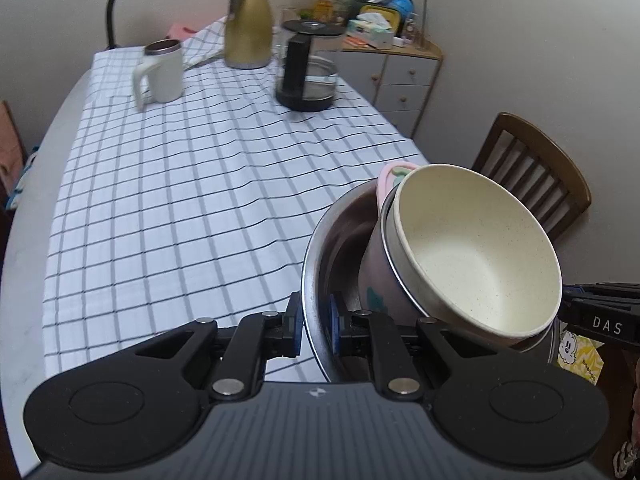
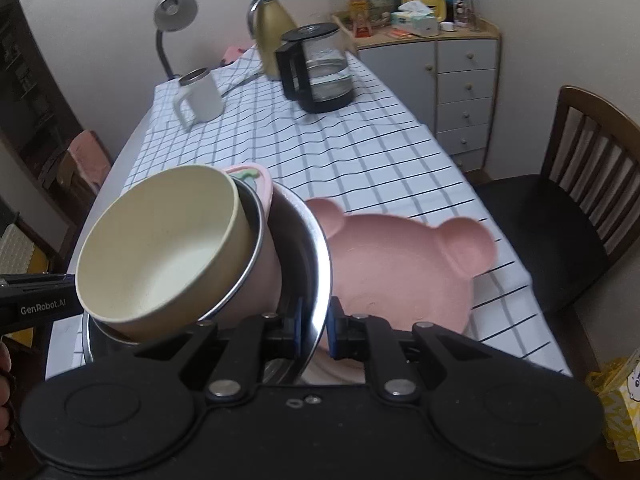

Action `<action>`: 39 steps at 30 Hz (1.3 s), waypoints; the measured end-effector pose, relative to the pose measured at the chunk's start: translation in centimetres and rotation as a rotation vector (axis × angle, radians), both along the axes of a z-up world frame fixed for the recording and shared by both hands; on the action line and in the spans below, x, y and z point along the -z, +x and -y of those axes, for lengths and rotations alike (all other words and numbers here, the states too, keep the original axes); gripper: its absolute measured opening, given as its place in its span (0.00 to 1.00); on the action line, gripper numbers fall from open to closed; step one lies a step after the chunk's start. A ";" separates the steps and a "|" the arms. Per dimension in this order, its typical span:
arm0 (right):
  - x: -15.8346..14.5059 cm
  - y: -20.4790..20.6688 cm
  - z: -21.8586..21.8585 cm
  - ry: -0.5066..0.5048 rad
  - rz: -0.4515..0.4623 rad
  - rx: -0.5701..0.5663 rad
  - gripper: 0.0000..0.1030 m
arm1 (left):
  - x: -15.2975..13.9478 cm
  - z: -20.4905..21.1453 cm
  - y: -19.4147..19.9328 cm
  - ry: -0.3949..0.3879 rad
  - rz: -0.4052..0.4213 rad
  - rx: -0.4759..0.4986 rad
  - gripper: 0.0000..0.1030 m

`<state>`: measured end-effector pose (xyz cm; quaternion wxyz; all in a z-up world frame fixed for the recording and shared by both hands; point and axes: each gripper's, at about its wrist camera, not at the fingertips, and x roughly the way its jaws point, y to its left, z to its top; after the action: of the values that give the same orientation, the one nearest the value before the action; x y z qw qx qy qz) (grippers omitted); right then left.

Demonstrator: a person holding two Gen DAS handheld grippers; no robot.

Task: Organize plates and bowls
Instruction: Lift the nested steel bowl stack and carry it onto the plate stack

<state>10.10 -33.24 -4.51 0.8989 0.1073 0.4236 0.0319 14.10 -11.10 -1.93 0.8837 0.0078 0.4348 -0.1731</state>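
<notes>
Tablecloth [image 1: 192,184], white with a dark grid, covers the long table and serves as the landmark here. Above its near end hangs a steel bowl [image 1: 320,248], tilted, clear of the cloth. The left gripper [image 1: 314,326] is clenched on the rim of the steel bowl at one side, one blue pad inside the wall and one outside; the right gripper [image 2: 316,328] is clamped on the rim at the opposite side in the same way. Inside the steel bowl leans a pink cup-shaped bowl with a steel rim [image 1: 374,276], and nested in that sits a cream speckled bowl [image 1: 480,248], its mouth tipped toward the left wrist camera. On the near end of the cloth, under and beyond the steel bowl in the right wrist view, lies a pink bear-shaped plate [image 2: 404,264]. At the far end of the cloth stand a glass kettle with a black handle [image 1: 306,76], a gold thermos jug [image 1: 248,24] and a white mug [image 1: 160,72]. A wooden chair [image 2: 592,184] stands beside the cloth's right edge.
</notes>
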 end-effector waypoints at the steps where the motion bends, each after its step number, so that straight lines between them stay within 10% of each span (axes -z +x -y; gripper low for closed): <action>1: -0.1 0.1 0.9 -0.004 0.001 0.010 0.12 | 0.0 0.9 0.3 0.000 0.001 0.007 0.12; 16: 1.5 3.0 9.3 -0.031 -0.030 0.079 0.13 | 2.8 9.4 4.7 0.022 -0.016 0.070 0.12; 39: 6.7 5.5 9.6 -0.066 -0.073 0.040 0.14 | 7.7 10.2 6.1 0.069 -0.033 0.059 0.13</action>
<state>15.61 -42.84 -11.22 0.8863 0.0871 0.4548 -0.0043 20.23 -21.27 -9.68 0.8702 0.0483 0.4545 -0.1841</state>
